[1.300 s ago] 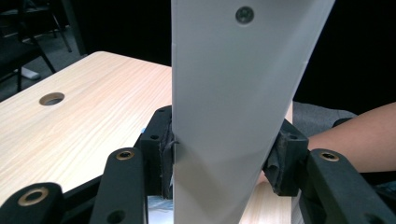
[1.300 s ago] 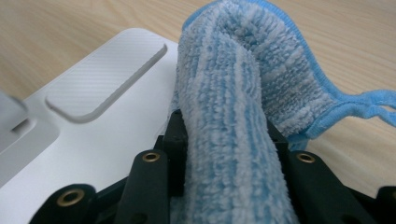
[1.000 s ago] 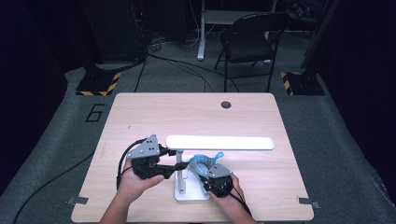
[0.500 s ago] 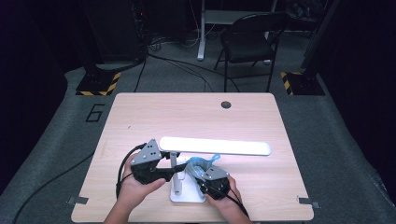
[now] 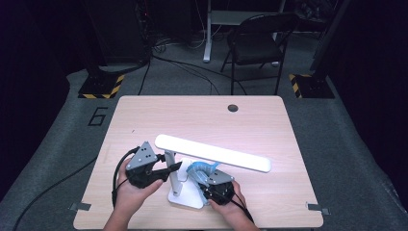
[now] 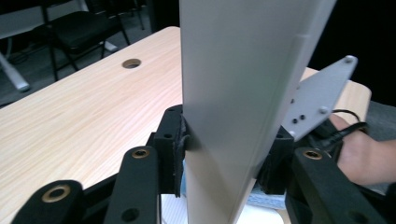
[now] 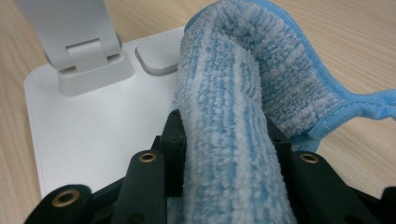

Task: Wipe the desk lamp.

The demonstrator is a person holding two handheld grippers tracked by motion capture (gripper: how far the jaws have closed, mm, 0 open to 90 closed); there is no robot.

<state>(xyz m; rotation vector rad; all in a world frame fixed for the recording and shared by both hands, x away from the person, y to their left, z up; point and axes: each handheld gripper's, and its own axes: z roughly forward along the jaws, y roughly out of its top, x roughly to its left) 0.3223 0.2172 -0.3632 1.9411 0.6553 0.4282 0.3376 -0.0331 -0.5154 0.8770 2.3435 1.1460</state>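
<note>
Pale wood tabletop (image 5: 144, 120) carrying one white desk lamp (image 5: 211, 153), its flat base (image 5: 190, 195) near the front edge. Two claws work on it. The left claw (image 5: 174, 167) has just been closing and now clamps the lamp's upright post (image 6: 233, 116) between its pads. The right claw (image 5: 198, 169) pinches one blue-and-white cloth (image 7: 229, 116) (bunched, fluffy), which rests on the base beside the post's hinge (image 7: 91, 58).

a light wooden table (image 5: 202, 120) on grey carpet floor (image 5: 346, 144), a black folding chair (image 5: 257, 43) behind, the room dark.
</note>
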